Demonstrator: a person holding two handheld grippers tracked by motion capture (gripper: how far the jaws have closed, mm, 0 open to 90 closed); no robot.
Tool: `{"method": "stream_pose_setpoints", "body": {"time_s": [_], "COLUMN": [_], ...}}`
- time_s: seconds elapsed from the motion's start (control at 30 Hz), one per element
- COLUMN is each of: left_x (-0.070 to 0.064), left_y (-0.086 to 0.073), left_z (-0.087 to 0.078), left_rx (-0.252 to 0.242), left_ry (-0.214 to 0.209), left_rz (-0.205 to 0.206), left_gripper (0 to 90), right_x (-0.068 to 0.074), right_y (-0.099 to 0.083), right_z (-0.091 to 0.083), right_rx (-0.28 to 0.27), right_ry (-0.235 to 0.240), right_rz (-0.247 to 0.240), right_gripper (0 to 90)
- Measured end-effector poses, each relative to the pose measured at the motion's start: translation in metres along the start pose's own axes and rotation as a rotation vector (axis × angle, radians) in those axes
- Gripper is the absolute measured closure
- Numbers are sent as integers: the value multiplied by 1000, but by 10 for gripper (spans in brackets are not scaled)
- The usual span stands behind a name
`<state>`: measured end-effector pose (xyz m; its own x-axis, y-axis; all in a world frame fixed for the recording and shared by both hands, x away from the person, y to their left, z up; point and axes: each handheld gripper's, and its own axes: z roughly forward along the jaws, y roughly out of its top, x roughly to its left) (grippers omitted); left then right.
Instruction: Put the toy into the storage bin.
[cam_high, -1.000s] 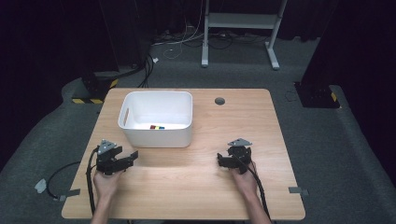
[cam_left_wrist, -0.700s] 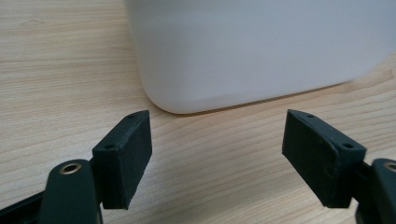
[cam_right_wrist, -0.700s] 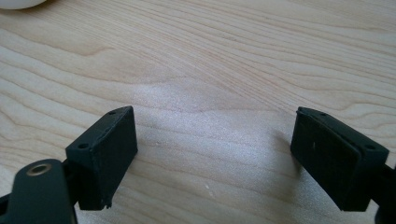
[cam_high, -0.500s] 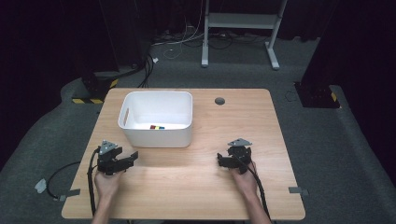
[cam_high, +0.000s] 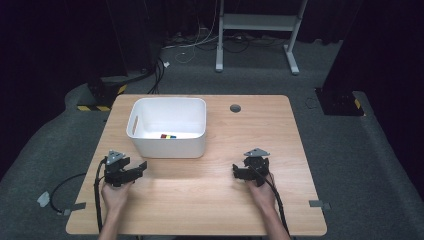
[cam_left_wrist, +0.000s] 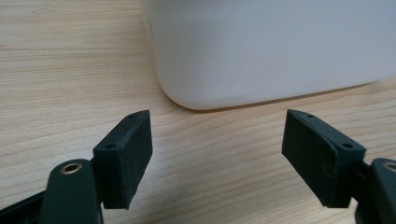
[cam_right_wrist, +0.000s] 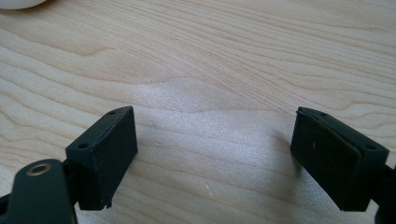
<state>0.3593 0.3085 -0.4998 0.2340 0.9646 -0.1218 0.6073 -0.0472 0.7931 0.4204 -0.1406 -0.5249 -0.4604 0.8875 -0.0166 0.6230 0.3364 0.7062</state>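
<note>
Pale wood grain forms the working surface, a table (cam_high: 200, 200) with a round grommet hole (cam_high: 235, 108) near its far edge. At the left, the left gripper (cam_high: 131, 172) rests low on the tabletop, held from behind by the person's left hand (cam_high: 115, 195), its black jaws angled toward the near left corner of the white bin (cam_high: 167, 145). This looks like a ready stance: the bin is the nearest object and the tool is already aimed at it. In the left gripper view the jaws stand wide apart with only bare wood between them; the rounded corner of the bin (cam_left_wrist: 261, 51) lies just beyond the tips, near but not touching. The bin itself sits on the left-centre of the table, upright, with small coloured blocks (cam_high: 168, 135) lying on its floor by the near wall; their number cannot be told. Further right, the right gripper (cam_high: 239, 172) sits on the table well apart from the bin, held by the right hand (cam_high: 261, 192) and pointing leftward, apparently parked rather than engaged. In the right gripper view its jaws are likewise spread wide, gripping nothing, bare wood between them.
</note>
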Motion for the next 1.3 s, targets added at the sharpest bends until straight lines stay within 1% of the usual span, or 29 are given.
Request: {"method": "stream_pose_setpoints", "body": {"time_s": [0.1, 0.17, 0.5, 0.53, 0.63, 0.83, 0.97, 1.03, 1.1, 1.3], "left_x": [1, 1, -1, -1, 0, -1, -1, -2, -2, -1], "left_y": [-2, -2, -4, -4, -4, -5, -5, -6, -6, -7], "left_z": [2, 3, 10, 10, 12, 17, 20, 21, 22, 23], "left_rx": [1, 6, 18, 17, 24, 29, 34, 32, 30, 39], "left_ry": [4, 15, 38, 40, 47, 55, 57, 64, 63, 78], "left_rz": [-9, -2, 24, 19, 27, 29, 23, 30, 24, 38], "left_gripper": [246, 245, 247, 246, 246, 246, 246, 246, 246, 247], "right_x": [0, 0, 0, 0, 0, 0, 0, 0, 0, 0], "right_y": [0, 0, 0, 0, 0, 0, 0, 0, 0, 0], "right_z": [0, 0, 0, 0, 0, 0, 0, 0, 0, 0], "right_rx": [0, 0, 0, -1, -1, -1, 0, -1, -1, 0], "right_ry": [0, 0, 0, 0, 0, 0, 0, 0, 0, 0], "right_rz": [-2, 0, -2, -2, -2, -2, 0, -1, -2, -2], "right_gripper": [145, 145, 146, 145, 145, 145, 145, 145, 145, 145]}}
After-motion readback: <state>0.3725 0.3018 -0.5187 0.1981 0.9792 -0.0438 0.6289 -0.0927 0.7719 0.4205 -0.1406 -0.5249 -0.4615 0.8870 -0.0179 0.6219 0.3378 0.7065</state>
